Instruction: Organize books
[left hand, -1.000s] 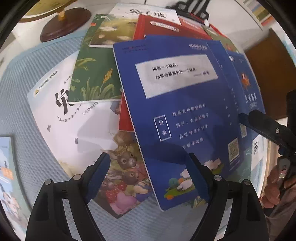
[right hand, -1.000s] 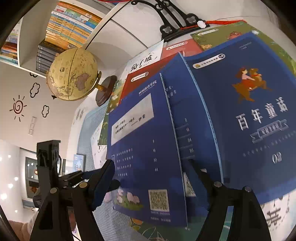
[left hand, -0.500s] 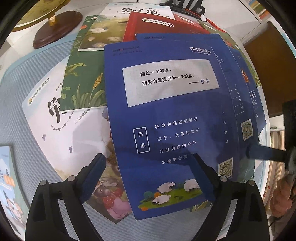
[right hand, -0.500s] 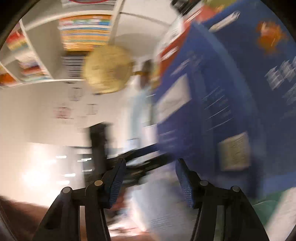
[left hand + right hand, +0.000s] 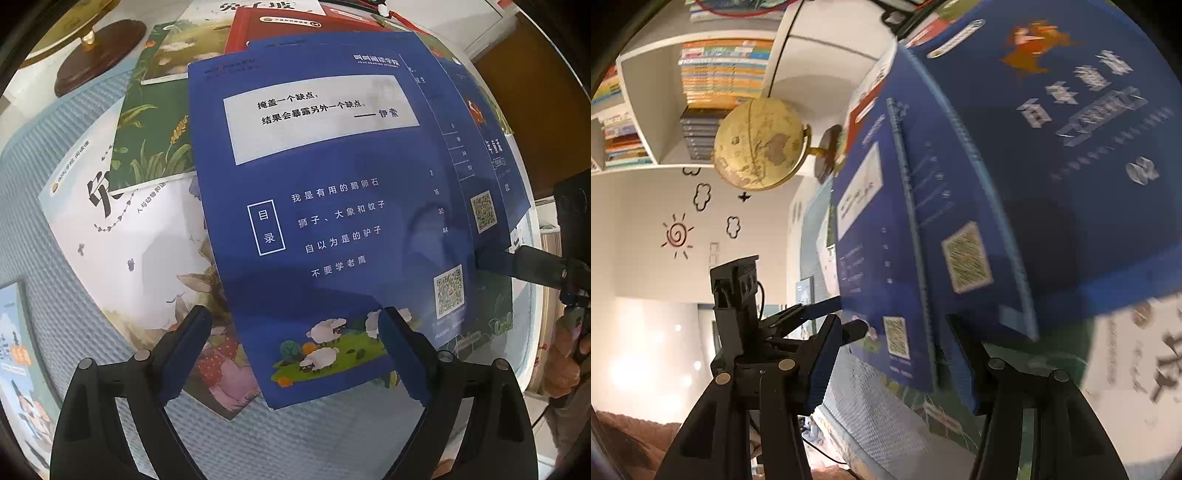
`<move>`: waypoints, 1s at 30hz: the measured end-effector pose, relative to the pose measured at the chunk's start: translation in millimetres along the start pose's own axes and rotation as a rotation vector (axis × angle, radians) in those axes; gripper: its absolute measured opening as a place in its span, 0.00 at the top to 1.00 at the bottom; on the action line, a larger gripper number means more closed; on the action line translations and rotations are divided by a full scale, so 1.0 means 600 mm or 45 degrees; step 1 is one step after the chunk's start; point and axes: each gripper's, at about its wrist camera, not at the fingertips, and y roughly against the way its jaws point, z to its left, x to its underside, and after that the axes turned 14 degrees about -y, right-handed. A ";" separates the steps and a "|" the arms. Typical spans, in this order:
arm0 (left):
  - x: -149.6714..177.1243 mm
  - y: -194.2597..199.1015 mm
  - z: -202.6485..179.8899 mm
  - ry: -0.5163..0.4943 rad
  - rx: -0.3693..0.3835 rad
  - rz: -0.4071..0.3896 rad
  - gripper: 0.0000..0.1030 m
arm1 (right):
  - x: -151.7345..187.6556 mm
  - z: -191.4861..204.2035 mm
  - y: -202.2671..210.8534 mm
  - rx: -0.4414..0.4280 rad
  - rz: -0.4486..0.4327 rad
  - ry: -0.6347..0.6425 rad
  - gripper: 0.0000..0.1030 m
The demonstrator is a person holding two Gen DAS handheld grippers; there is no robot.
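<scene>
Your left claw [image 5: 291, 354] is spread around the near edge of the top blue book [image 5: 325, 206], which lies askew on the pile near the globe [image 5: 759, 144]. Your right claw [image 5: 890, 363] is spread at its side edge. Square it before pinching.

Left hand-held gripper [image 5: 291, 354] with its two fingers spread wide apart and nothing between them; right hand-held gripper [image 5: 894, 365] likewise spread, one blue-padded finger [image 5: 495, 260] reaching in from the right edge of the left wrist view.
</scene>
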 end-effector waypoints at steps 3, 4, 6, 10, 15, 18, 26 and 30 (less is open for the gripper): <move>-0.001 -0.001 -0.004 -0.018 -0.003 -0.003 0.11 | -0.003 0.013 -0.010 0.007 0.019 0.040 0.47; -0.001 -0.002 -0.006 -0.023 -0.003 -0.008 0.10 | -0.003 0.011 -0.009 0.001 0.020 0.034 0.47; -0.002 -0.004 -0.009 -0.029 -0.009 -0.012 0.10 | 0.001 0.004 -0.005 -0.012 0.037 -0.005 0.48; 0.001 -0.005 -0.016 -0.036 -0.003 -0.022 0.09 | 0.026 -0.009 0.001 0.048 0.065 0.013 0.50; 0.013 -0.004 -0.024 -0.083 -0.011 -0.024 0.07 | 0.012 -0.009 -0.013 -0.026 0.058 0.021 0.52; 0.014 -0.005 -0.030 -0.090 -0.007 -0.023 0.07 | 0.012 0.013 -0.039 -0.007 0.116 0.077 0.51; 0.028 0.002 -0.008 -0.094 0.050 -0.042 0.07 | 0.038 0.029 -0.024 -0.094 0.063 0.109 0.63; 0.026 0.004 -0.012 -0.120 0.025 -0.045 0.06 | 0.033 0.032 -0.052 -0.064 0.067 0.084 0.71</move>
